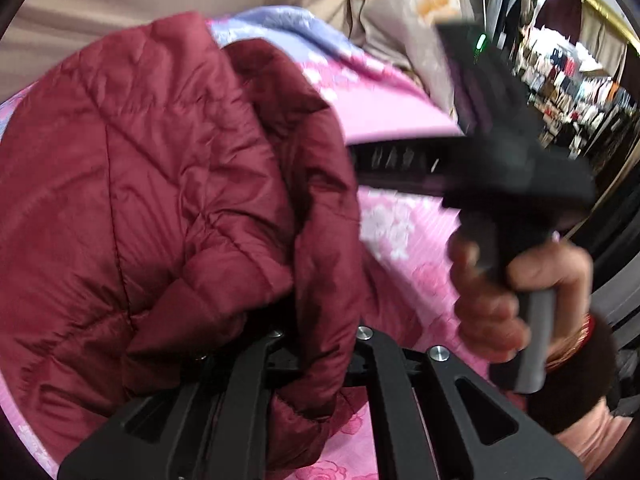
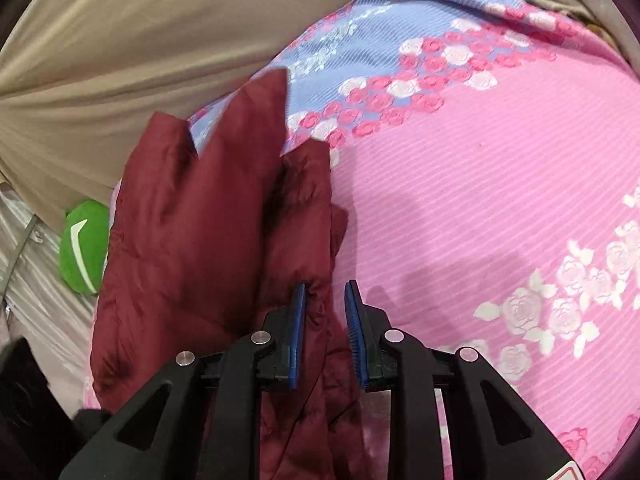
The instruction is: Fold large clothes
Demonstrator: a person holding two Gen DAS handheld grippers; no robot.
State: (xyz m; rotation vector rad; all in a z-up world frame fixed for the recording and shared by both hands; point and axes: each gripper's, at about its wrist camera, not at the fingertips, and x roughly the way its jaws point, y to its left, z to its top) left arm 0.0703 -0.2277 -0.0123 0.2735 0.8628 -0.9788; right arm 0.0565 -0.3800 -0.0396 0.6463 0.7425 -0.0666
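A dark red quilted jacket (image 1: pixel 160 184) fills the left of the left wrist view, bunched and lifted over the pink bed. My left gripper (image 1: pixel 320 344) is shut on a fold of it; the cloth hides both fingertips. In the right wrist view the jacket (image 2: pixel 192 240) lies on the left side of the flowered sheet (image 2: pixel 480 200). My right gripper (image 2: pixel 325 300) has its blue pads (image 2: pixel 298 308) a little apart with a fold of jacket between them, seemingly held. The right gripper (image 1: pixel 400 160) also shows blurred in the left wrist view, held by a hand (image 1: pixel 512 300).
A beige curtain or cover (image 2: pixel 140 60) lies behind the bed. A green plush item (image 2: pixel 82 248) sits at the left bed edge. Shelves with goods (image 1: pixel 568 80) stand far right. A flowered pillow (image 1: pixel 408 12) lies at the head of the bed.
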